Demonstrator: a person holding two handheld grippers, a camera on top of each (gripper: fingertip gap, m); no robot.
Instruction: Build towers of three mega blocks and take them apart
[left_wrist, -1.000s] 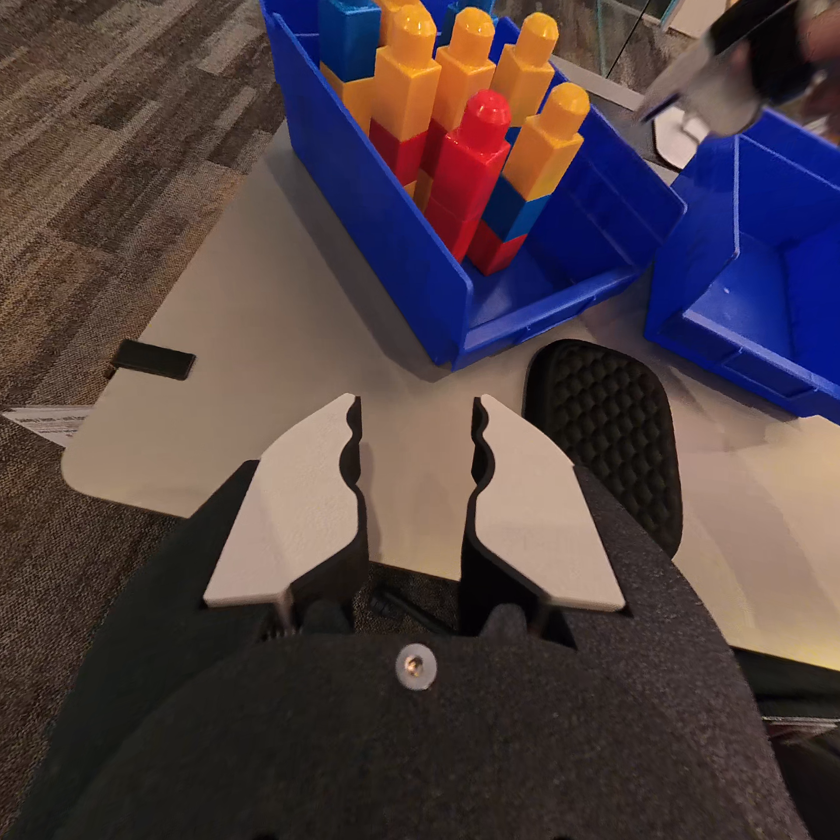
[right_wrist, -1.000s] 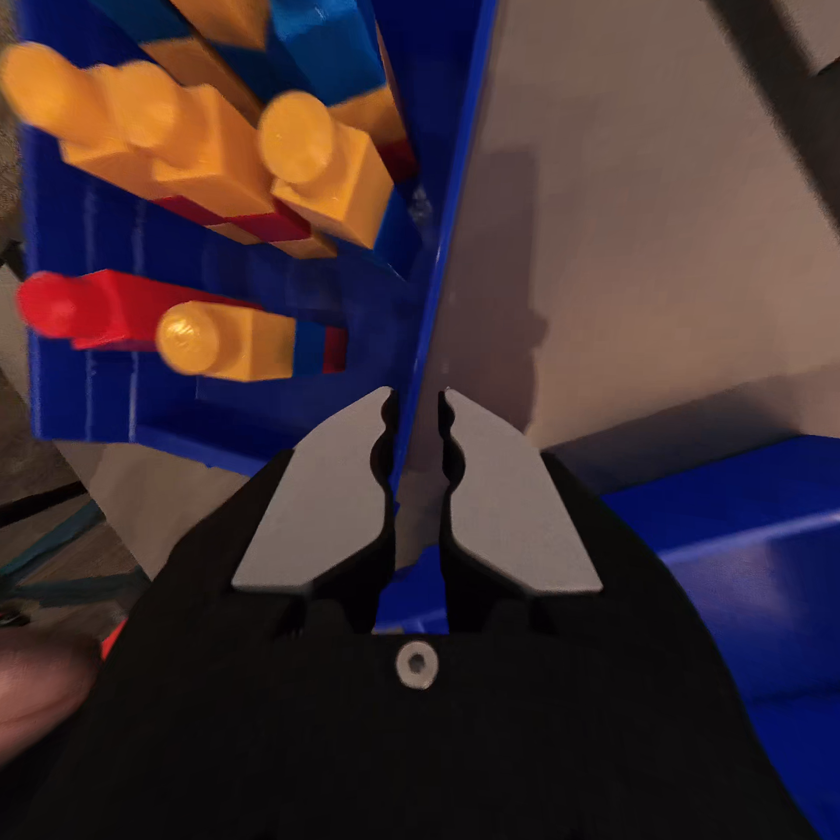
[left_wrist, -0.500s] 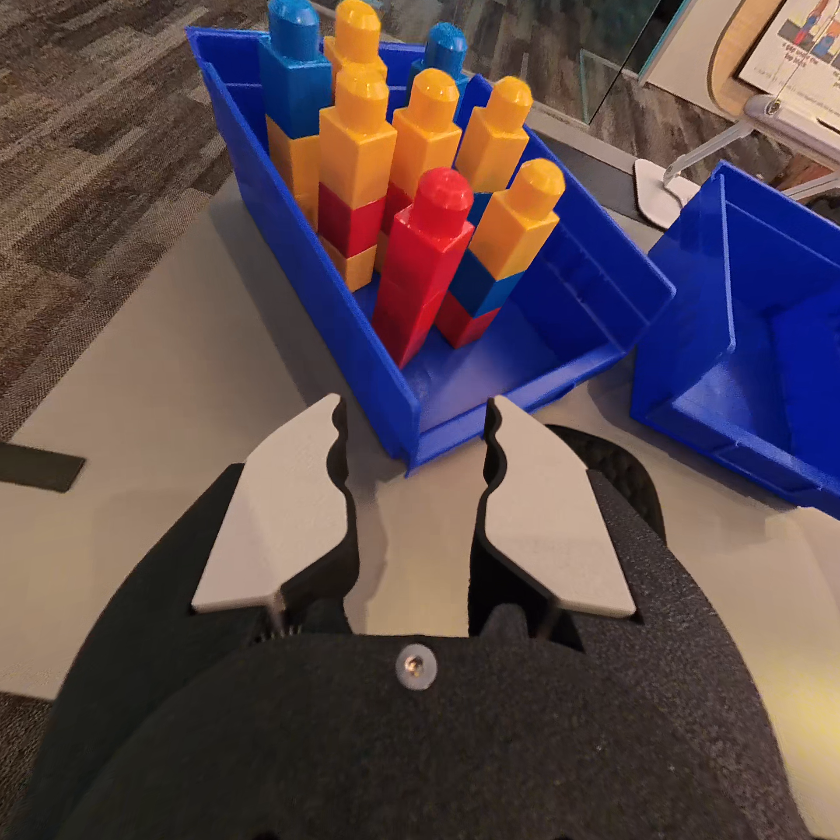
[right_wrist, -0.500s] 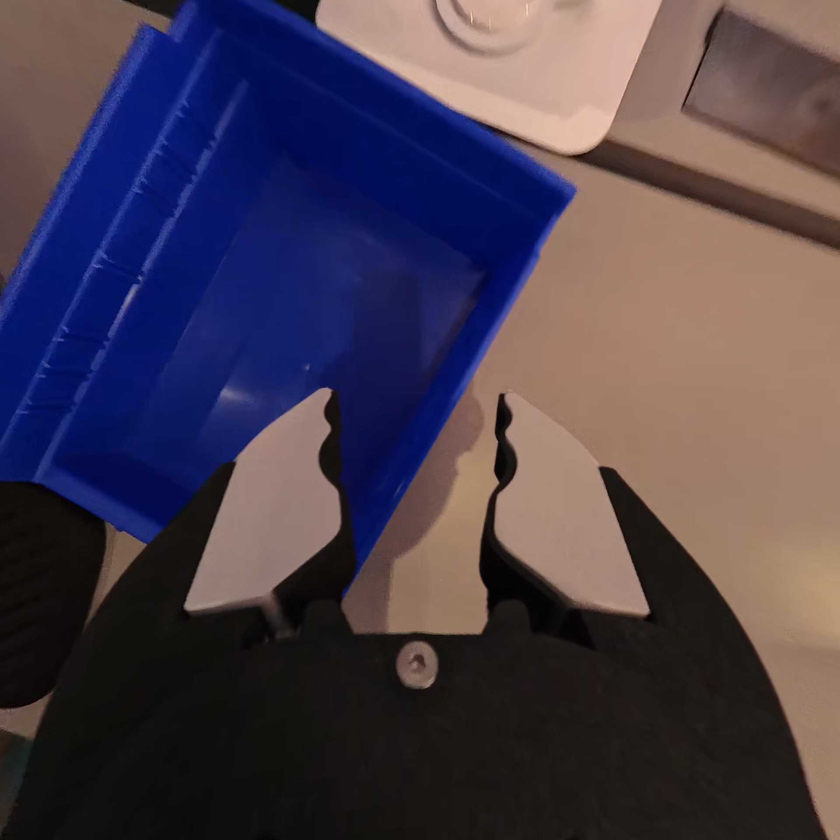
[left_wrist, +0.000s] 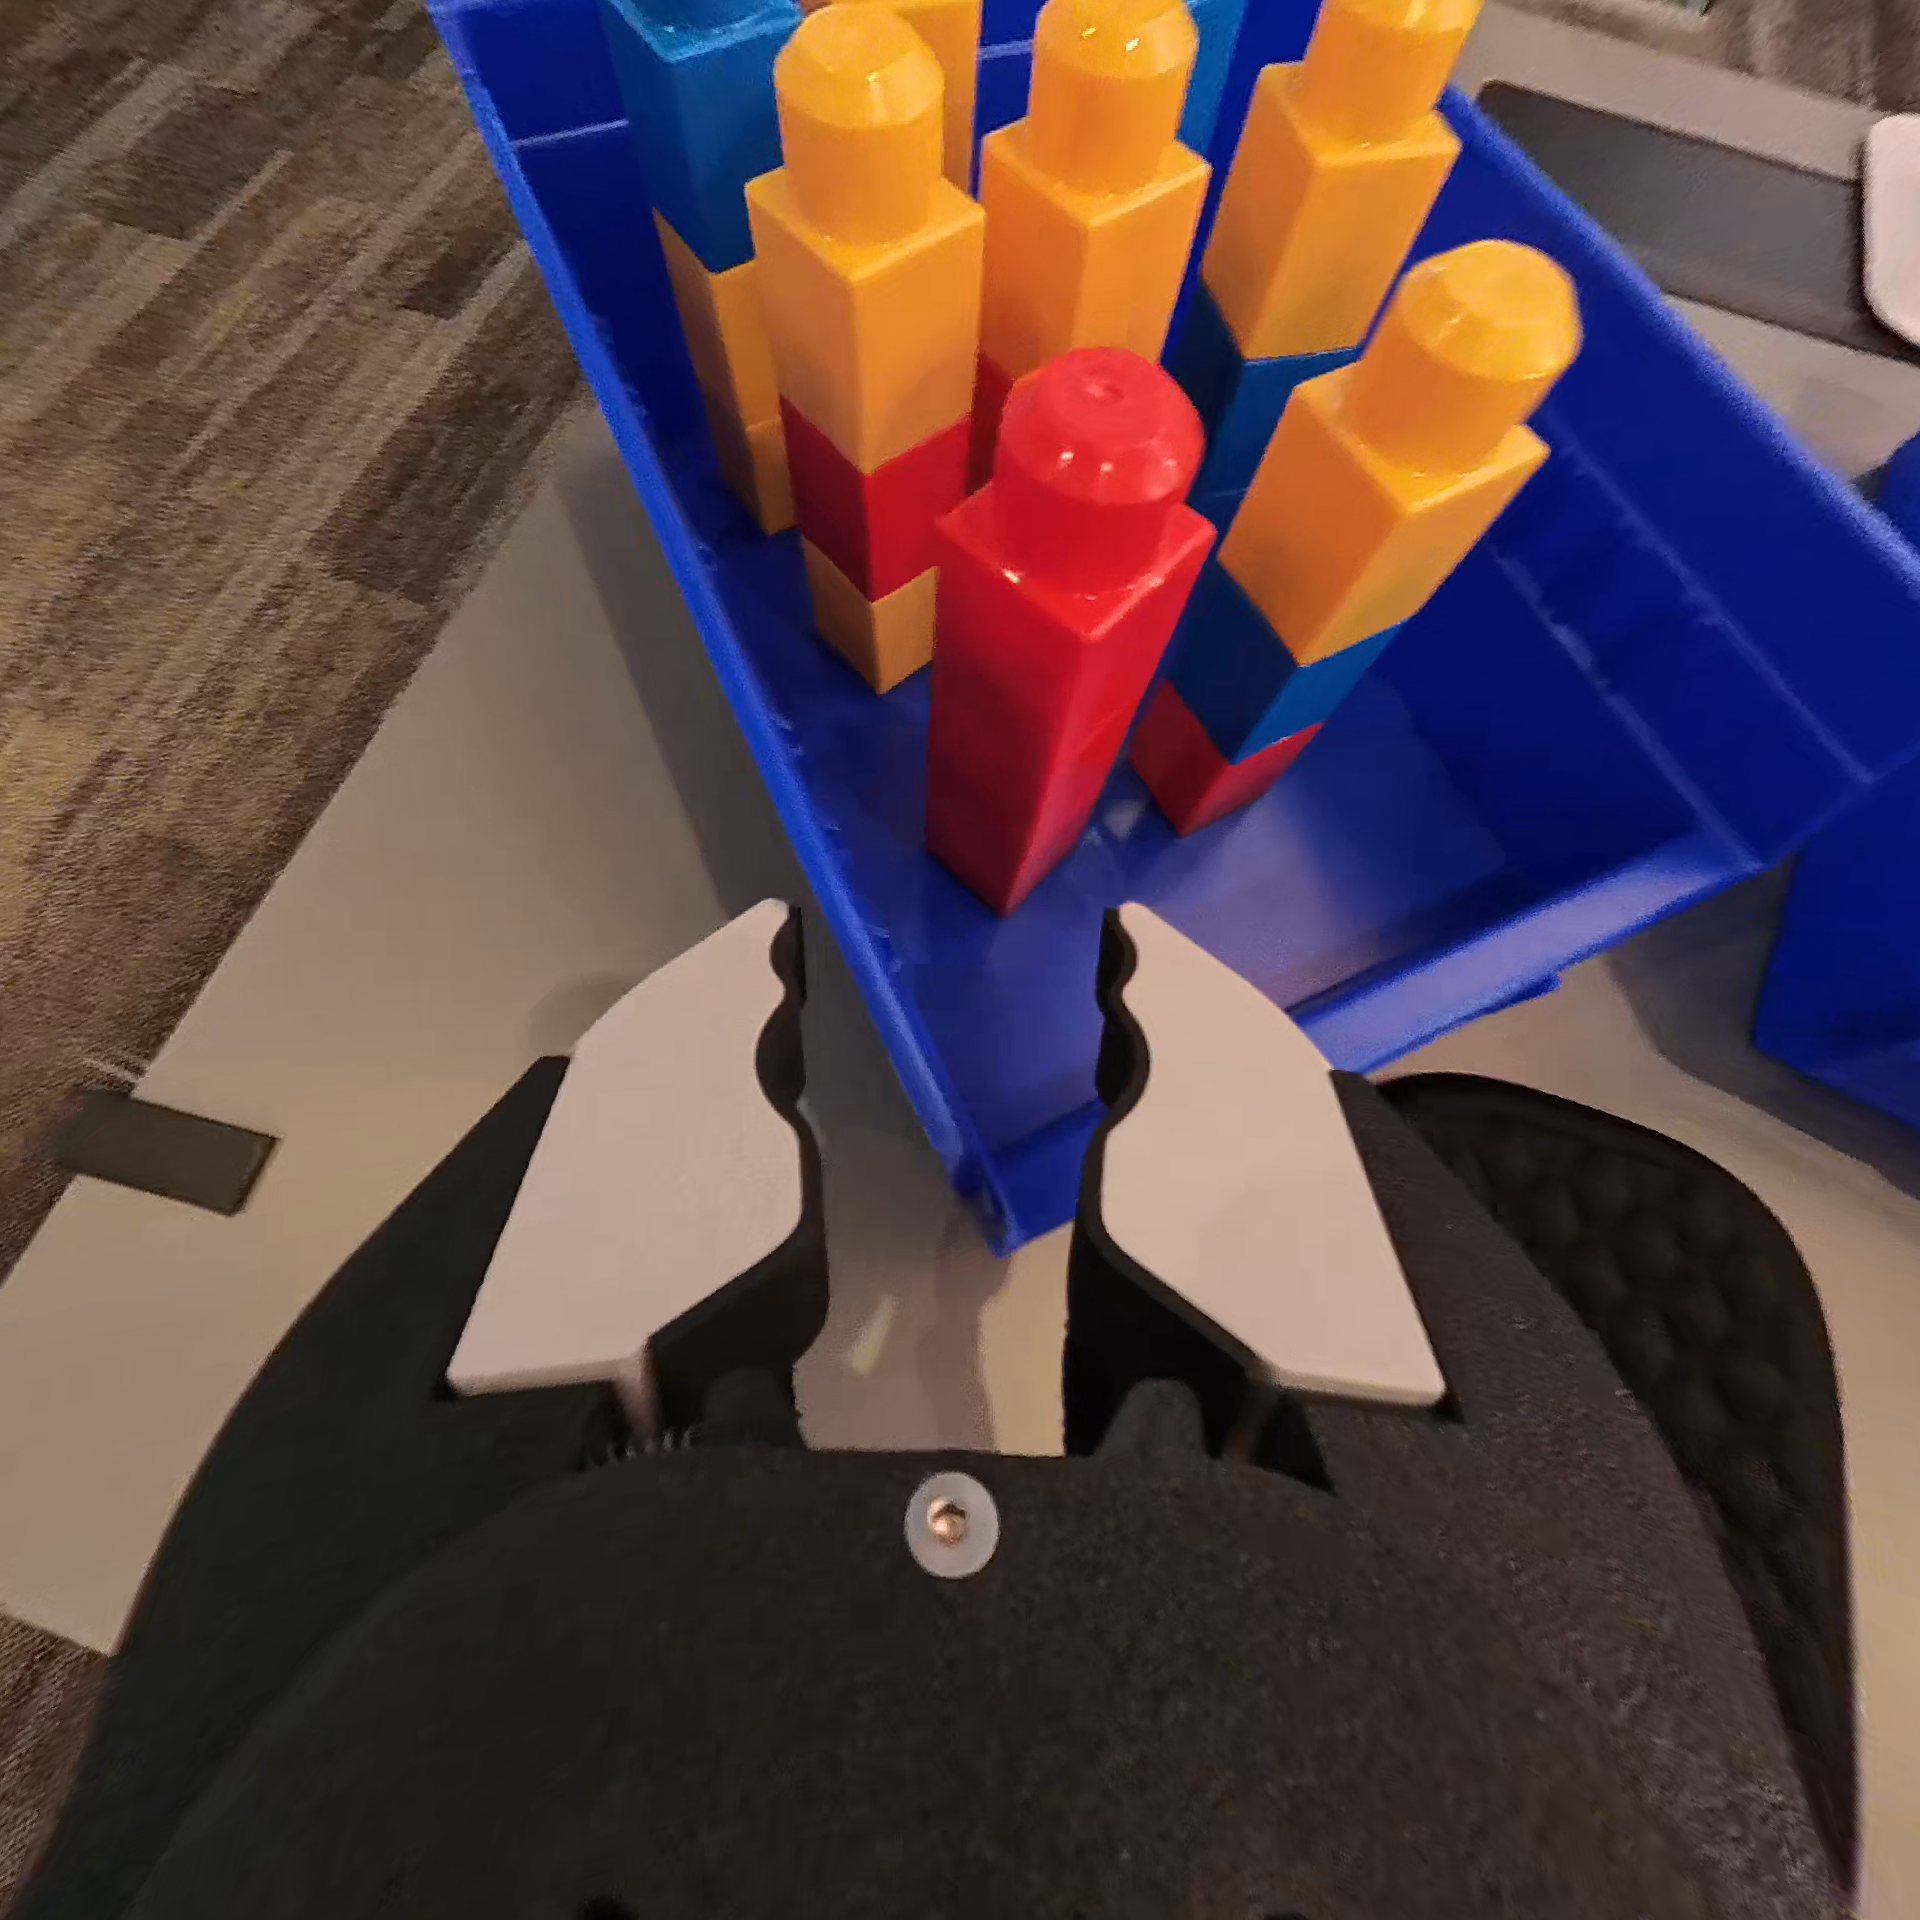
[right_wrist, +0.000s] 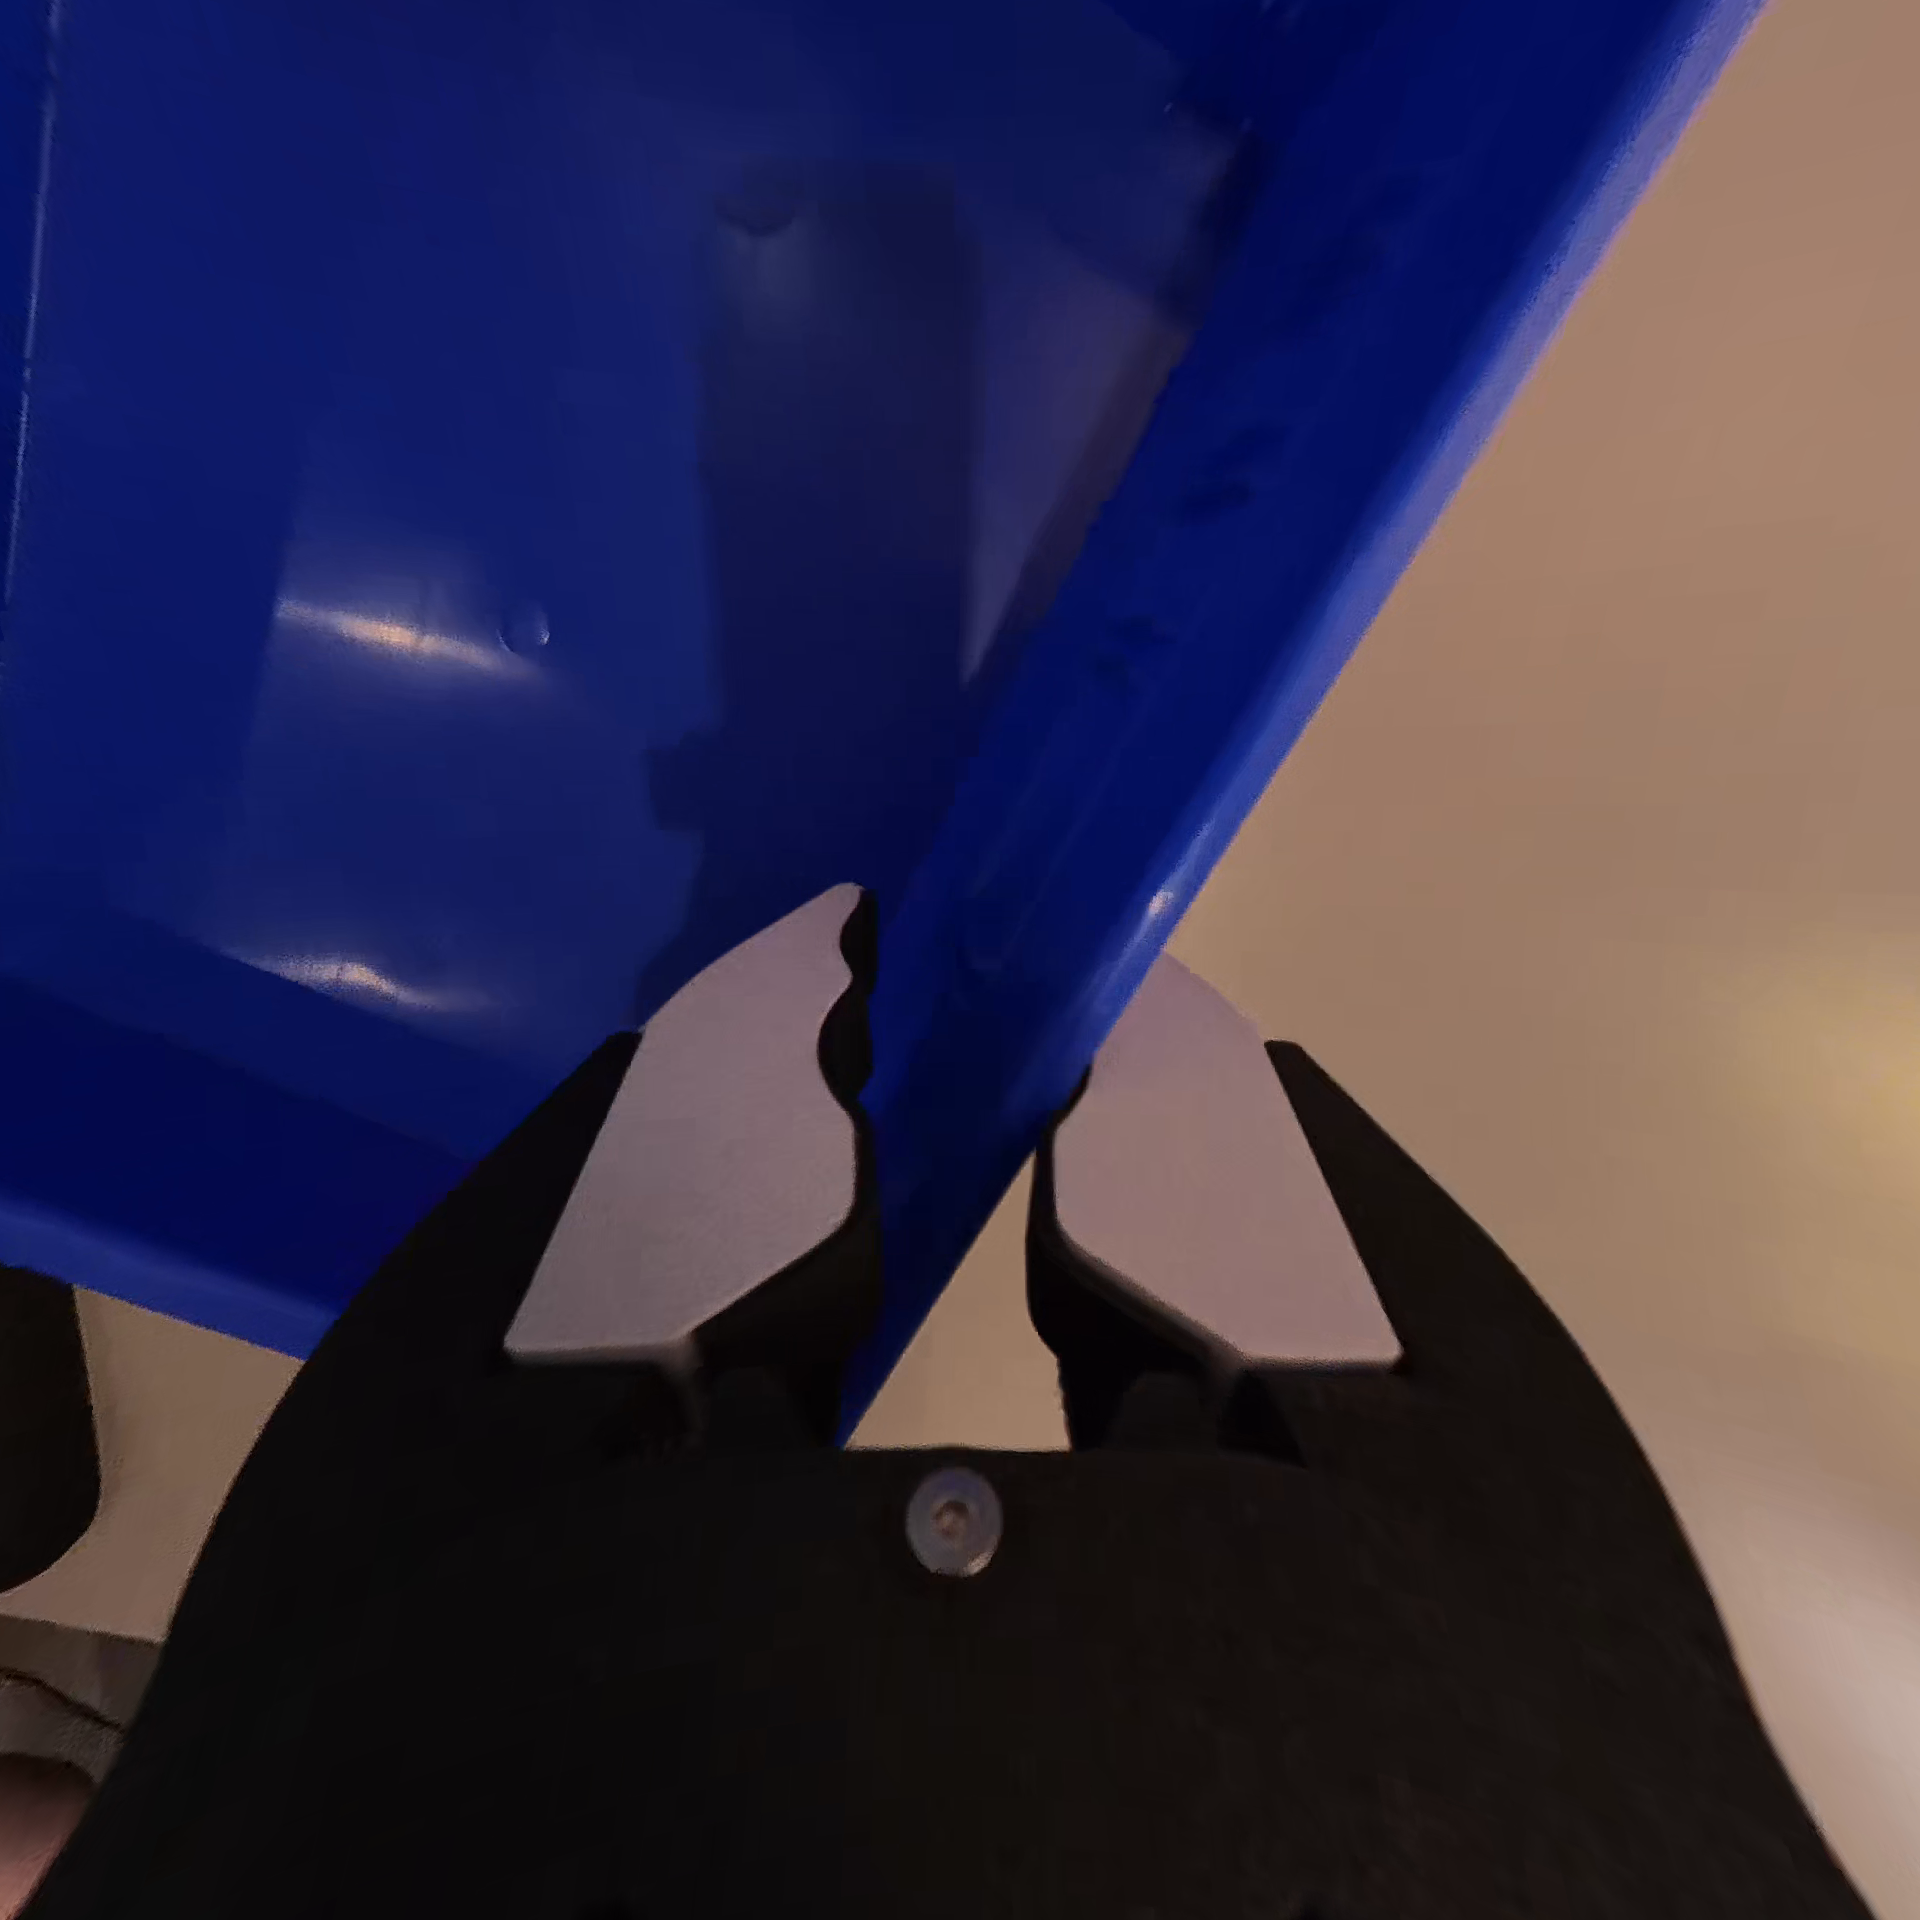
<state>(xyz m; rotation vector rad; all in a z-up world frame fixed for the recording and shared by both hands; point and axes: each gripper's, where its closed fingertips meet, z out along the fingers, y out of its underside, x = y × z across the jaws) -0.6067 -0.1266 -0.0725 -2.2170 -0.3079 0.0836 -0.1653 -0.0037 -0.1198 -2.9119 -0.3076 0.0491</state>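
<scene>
Several three-block towers stand in a blue bin (left_wrist: 1621, 582): an all-red tower (left_wrist: 1049, 665) nearest, a yellow-blue-red tower (left_wrist: 1382, 499) to its right, a yellow-red-yellow tower (left_wrist: 862, 343) behind. My left gripper (left_wrist: 951, 925) is open, with the bin's near left wall and front corner between its fingers, just short of the red tower. My right gripper (right_wrist: 1008, 925) is closed on the right wall of a second, empty blue bin (right_wrist: 468, 520). One finger is inside and one outside, partly hidden by the rim.
Both bins sit on a pale table (left_wrist: 468, 935); its left edge drops to patterned carpet (left_wrist: 208, 364). The empty bin's corner shows at the right of the left wrist view (left_wrist: 1849, 935). A black mesh pad (left_wrist: 1662, 1299) lies under my left gripper's right side.
My left gripper moved forward until it straddles the tower bin's wall. My right gripper left the tower bin, swung to the empty bin, dropped over its right wall and narrowed onto it.
</scene>
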